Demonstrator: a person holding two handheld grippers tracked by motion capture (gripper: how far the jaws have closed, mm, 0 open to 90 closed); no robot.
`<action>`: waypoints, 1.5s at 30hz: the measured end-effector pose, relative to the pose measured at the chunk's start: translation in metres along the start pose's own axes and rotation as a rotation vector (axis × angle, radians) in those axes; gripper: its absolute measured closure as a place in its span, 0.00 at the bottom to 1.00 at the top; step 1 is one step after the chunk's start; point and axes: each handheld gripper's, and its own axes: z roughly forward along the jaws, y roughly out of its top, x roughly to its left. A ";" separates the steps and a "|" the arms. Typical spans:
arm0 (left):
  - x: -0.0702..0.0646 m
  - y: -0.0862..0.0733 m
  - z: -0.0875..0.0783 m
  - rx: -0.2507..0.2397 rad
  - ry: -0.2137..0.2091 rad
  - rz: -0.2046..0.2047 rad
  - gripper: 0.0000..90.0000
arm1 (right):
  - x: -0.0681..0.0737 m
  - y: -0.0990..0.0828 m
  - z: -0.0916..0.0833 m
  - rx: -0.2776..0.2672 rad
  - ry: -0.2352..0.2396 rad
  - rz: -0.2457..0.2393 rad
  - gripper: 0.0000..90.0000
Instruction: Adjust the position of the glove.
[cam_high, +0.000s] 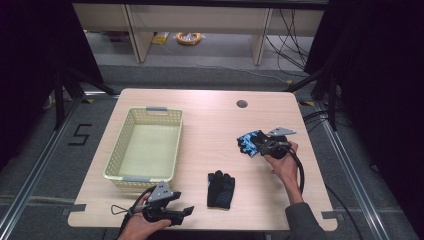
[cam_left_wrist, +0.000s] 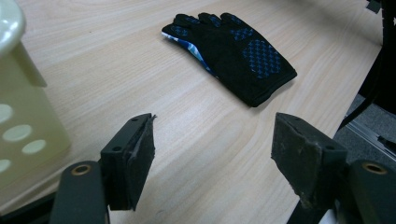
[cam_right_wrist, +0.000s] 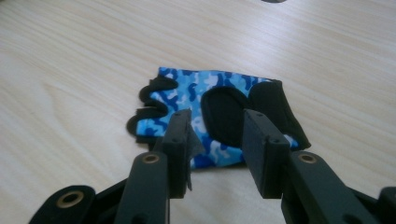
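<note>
A blue camouflage fingerless glove lies flat on the right part of the wooden table. My right gripper is low over its near edge; the jaws stand a narrow gap apart and the glove's black patch shows between them. A black glove with a blue dotted palm lies near the front middle. At the table's front edge my left gripper points toward the black glove from a short way off, open wide, with bare wood between its pads.
A pale yellow perforated basket stands on the left half of the table, close to the left gripper. A round cable hole sits near the back edge. Dark curtains and metal rails flank the table.
</note>
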 end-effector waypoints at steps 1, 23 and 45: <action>0.000 0.000 0.000 -0.003 -0.001 0.000 0.33 | -0.002 0.001 0.003 0.005 0.000 -0.010 0.71; 0.002 0.001 -0.002 -0.019 0.005 0.002 0.30 | 0.002 -0.001 0.033 0.087 0.046 -0.031 0.87; 0.004 -0.001 0.000 -0.012 0.011 -0.008 0.30 | 0.014 0.011 -0.004 -0.058 0.054 -0.031 0.99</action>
